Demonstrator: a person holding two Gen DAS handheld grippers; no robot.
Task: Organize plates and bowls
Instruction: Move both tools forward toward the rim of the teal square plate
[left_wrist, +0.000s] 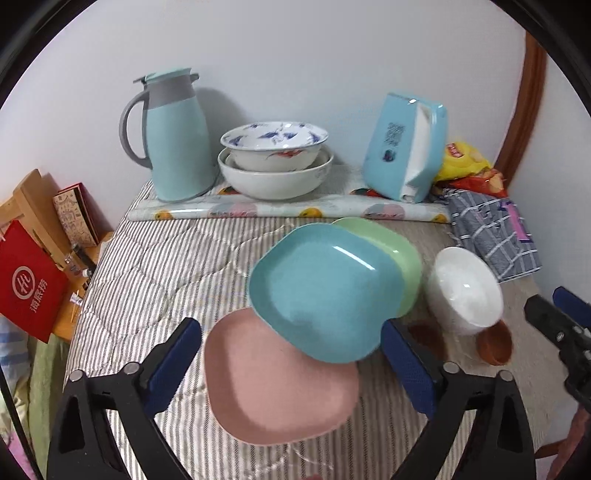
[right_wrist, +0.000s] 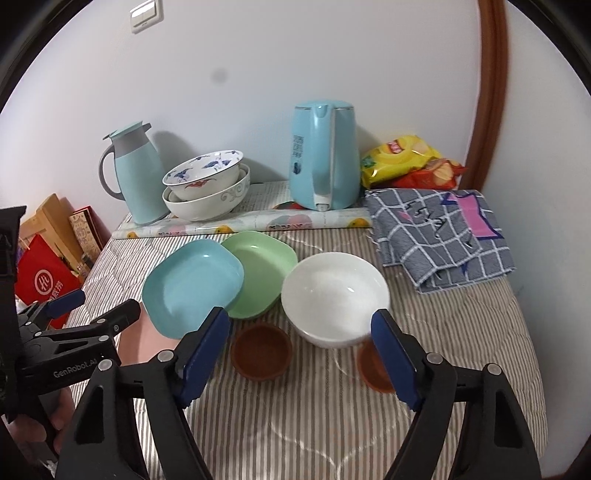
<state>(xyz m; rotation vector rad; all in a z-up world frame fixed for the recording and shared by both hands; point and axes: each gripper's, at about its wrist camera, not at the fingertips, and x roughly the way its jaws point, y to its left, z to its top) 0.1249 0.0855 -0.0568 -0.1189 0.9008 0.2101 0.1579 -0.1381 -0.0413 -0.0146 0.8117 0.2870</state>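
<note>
On the striped table cover lie a pink plate (left_wrist: 280, 387), a blue plate (left_wrist: 321, 291) overlapping it, and a green plate (left_wrist: 402, 258) under the blue one's far side. My left gripper (left_wrist: 291, 365) is open, its blue pads standing either side of the pink plate and just above it. A white bowl (right_wrist: 336, 295) sits to the right of the plates. My right gripper (right_wrist: 301, 354) is open just short of that bowl, with nothing held. Two small brown dishes (right_wrist: 262, 350) (right_wrist: 371, 365) rest in front of the bowl. The left gripper (right_wrist: 99, 306) shows at the left edge of the right wrist view.
Two patterned bowls (right_wrist: 207, 188) are stacked at the back by the wall, between a blue thermos jug (right_wrist: 136, 177) and a blue kettle (right_wrist: 325, 158). Snack bags (right_wrist: 406, 162) and a checked cloth (right_wrist: 439, 236) fill the back right. Boxes and a red bag (left_wrist: 29, 288) stand off the left edge.
</note>
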